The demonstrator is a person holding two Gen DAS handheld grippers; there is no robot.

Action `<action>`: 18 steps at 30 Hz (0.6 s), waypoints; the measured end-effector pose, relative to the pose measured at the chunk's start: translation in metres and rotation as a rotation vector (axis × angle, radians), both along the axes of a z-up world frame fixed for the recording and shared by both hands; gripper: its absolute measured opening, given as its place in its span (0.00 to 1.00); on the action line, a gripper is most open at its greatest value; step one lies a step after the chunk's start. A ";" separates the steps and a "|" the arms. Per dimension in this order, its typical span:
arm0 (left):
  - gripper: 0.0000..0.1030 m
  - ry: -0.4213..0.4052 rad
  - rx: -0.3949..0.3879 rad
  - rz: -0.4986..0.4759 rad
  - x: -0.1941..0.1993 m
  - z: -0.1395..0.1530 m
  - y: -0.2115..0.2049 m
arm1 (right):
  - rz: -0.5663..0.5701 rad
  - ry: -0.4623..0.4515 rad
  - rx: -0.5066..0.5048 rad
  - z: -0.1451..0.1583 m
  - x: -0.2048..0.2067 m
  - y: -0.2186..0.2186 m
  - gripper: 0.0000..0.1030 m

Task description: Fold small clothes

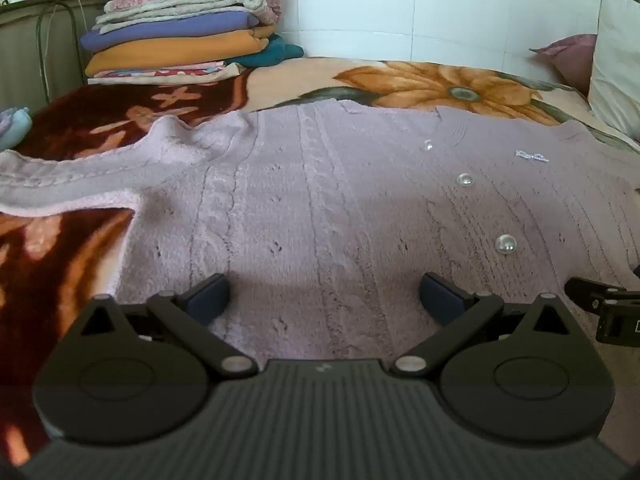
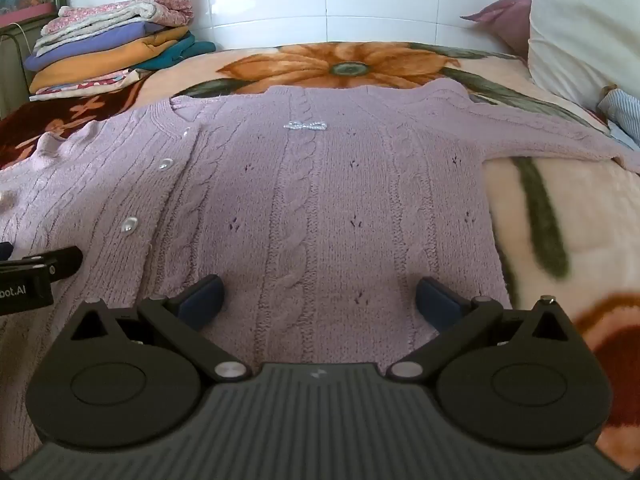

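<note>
A lilac cable-knit cardigan [image 1: 320, 200] [image 2: 320, 200] with pearl buttons lies spread flat on the flowered blanket, front up. Its one sleeve [image 1: 68, 188] stretches out to the left, the other sleeve [image 2: 552, 136] to the right. My left gripper [image 1: 324, 300] hovers open over the cardigan's lower left half, nothing between its blue pads. My right gripper [image 2: 318, 302] stands open over the lower right half, also with nothing in it. Each gripper's tip shows at the edge of the other view: the right one [image 1: 600, 304], the left one [image 2: 36, 272].
A stack of folded clothes [image 1: 180, 40] [image 2: 108, 40] sits at the back left against the tiled wall. A white pillow [image 2: 580, 28] and a pink cushion [image 2: 508, 16] lie at the back right. The blanket [image 2: 580, 220] shows bare to the right of the cardigan.
</note>
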State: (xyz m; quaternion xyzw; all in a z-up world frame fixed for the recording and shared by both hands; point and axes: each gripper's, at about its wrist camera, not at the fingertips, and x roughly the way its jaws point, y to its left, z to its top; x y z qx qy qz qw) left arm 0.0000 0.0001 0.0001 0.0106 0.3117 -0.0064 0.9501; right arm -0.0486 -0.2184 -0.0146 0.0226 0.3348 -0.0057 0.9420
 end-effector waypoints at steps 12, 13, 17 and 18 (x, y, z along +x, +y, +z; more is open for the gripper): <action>1.00 -0.001 0.006 0.000 -0.001 -0.003 0.001 | 0.001 0.001 0.004 0.000 0.002 0.000 1.00; 1.00 -0.002 0.006 0.000 -0.002 -0.003 0.002 | 0.001 0.001 0.003 0.000 0.002 -0.001 1.00; 1.00 -0.001 0.010 0.000 -0.004 -0.001 -0.002 | 0.000 -0.001 0.002 -0.001 0.000 0.001 1.00; 1.00 0.001 0.009 0.000 -0.003 -0.001 -0.002 | 0.001 0.001 0.000 -0.001 0.000 0.001 1.00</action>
